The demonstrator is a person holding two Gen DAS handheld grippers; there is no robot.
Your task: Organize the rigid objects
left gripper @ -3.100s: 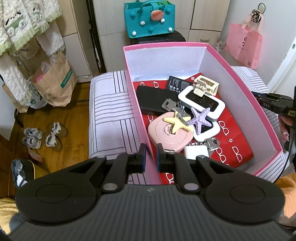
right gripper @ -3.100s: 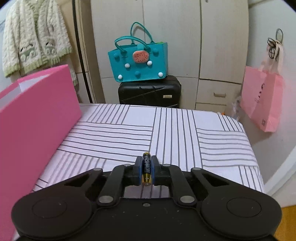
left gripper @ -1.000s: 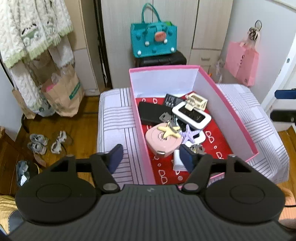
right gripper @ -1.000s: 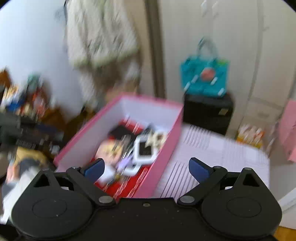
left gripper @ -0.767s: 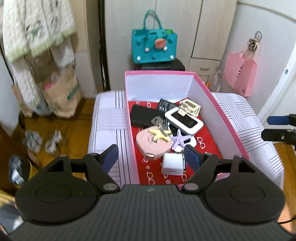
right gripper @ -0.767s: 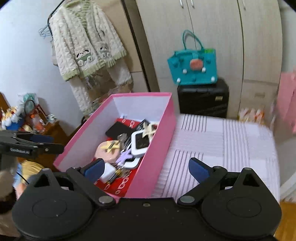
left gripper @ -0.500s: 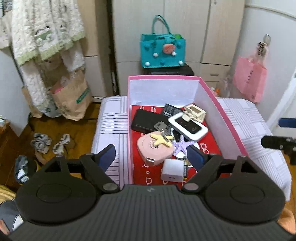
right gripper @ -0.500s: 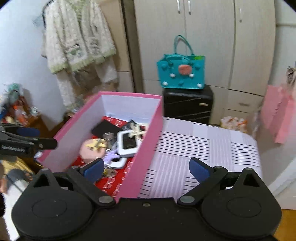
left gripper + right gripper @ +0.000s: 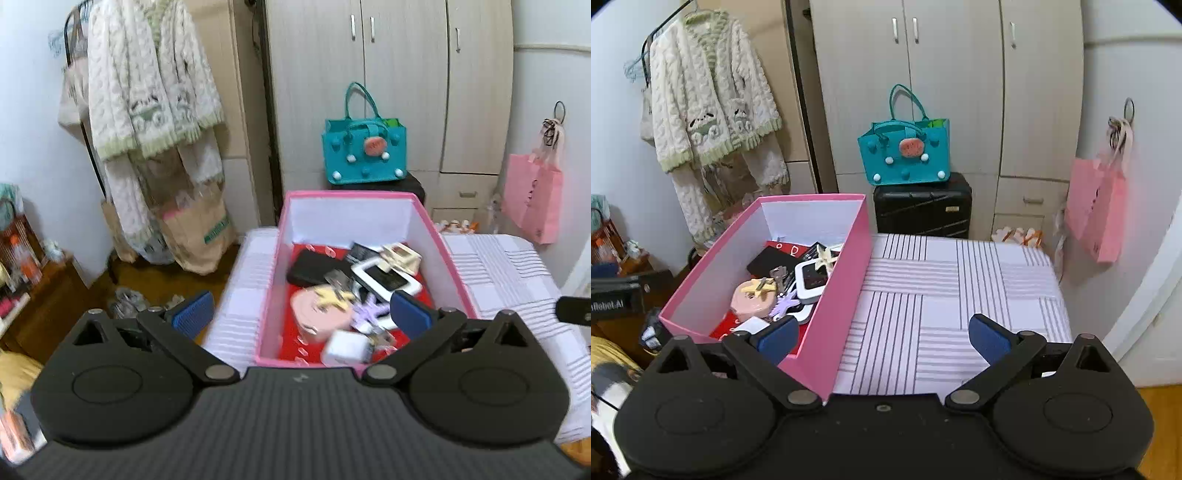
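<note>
Left gripper [image 9: 299, 314] just opened to full spread, nothing between the jaws; pulled well back from the box [image 9: 269, 295] compared with a second ago, when it hung close over the near end with the jaws only part open. Right gripper [image 9: 882, 336] likewise spread wide and empty, where three seconds back it pinched a battery over the bed [image 9: 960, 280]. Battery now gone from the jaws; half a second ago visible beside the charger [image 9: 345, 347] at the box's near end, now probably still there but too blurred in the left view to pick out. Bed bare of loose items in the right view. Taken together: last piece dropped in, both claws retreating, task looking finished or close to it.

Box on the bed's left part, against the left edge, long side running away from the cameras. In the left view, straight ahead and below the open jaws, the right pad overlapping the near right corner in the picture only, no contact. In the right view, off to the left, the left pad in front of the near wall, again apart from it. Inside: pink case [image 9: 753, 299], starfish [image 9: 785, 304], white device [image 9: 809, 278], keys [image 9: 777, 275], black wallet [image 9: 772, 260], all heaped together toward the middle.
</note>
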